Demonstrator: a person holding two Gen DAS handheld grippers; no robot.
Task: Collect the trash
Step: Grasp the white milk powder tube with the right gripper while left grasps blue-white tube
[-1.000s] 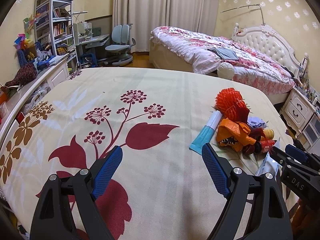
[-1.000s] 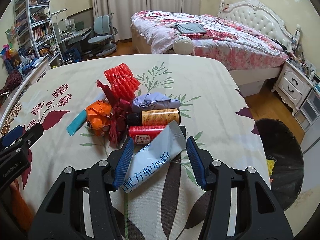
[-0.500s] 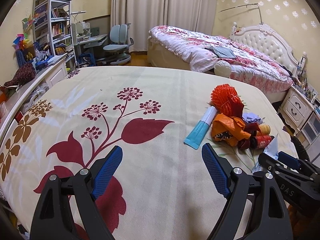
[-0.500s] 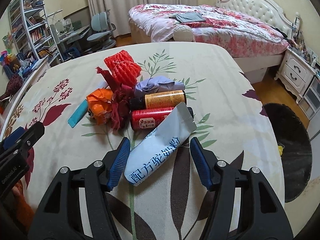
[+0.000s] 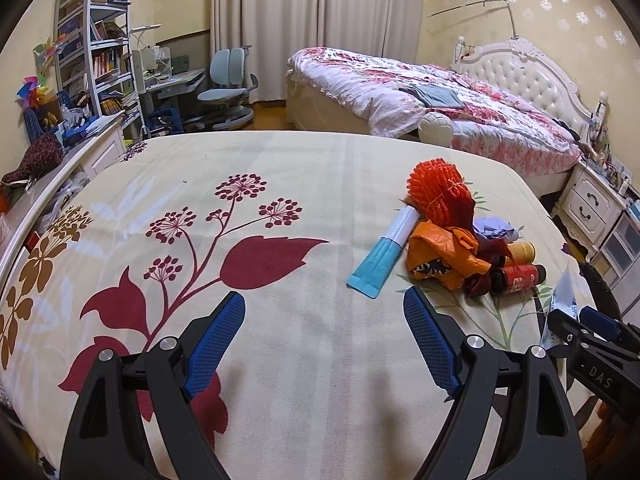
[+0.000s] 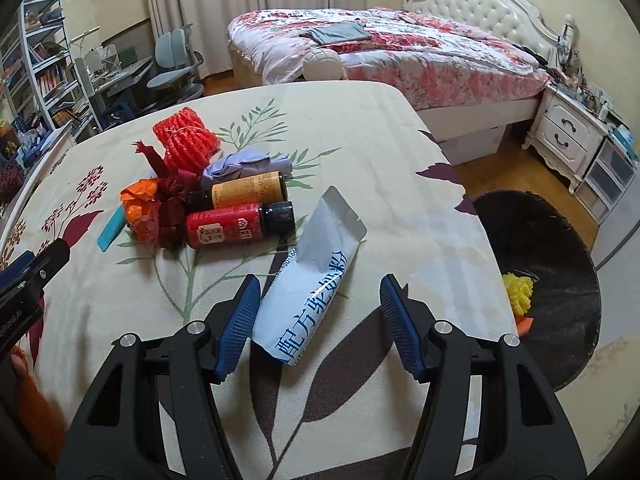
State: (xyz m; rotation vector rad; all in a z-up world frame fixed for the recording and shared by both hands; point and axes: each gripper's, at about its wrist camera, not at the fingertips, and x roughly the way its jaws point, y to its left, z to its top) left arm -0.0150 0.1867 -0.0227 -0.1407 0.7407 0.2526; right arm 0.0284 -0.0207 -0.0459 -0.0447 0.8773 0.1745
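Observation:
A trash pile lies on the flowered cloth [image 5: 280,184]: an orange-red foam net [image 6: 186,144], an orange wrapper [image 6: 138,204], a purple wrapper [image 6: 244,164], a yellow-label bottle [image 6: 244,190], a red bottle [image 6: 232,226] and a blue-white tube [image 5: 384,252]. My right gripper [image 6: 320,312] is open around a silver pouch [image 6: 316,276]. The pouch rests against the left pad [image 6: 240,316], with a clear gap to the right pad. My left gripper [image 5: 324,320] hangs open over bare cloth, left of the pile, with nothing between its fingers.
A black trash bin [image 6: 540,240] stands on the floor past the cloth's right edge, with a yellow item [image 6: 516,292] inside. Behind are a bed with a pink quilt [image 6: 380,44], a white nightstand [image 6: 568,132], a desk chair [image 5: 228,84] and bookshelves [image 5: 96,52].
The right gripper's jaws have widened and it has shifted right toward the bin; the silver pouch now lies clear of the bottles. The left gripper has barely moved.

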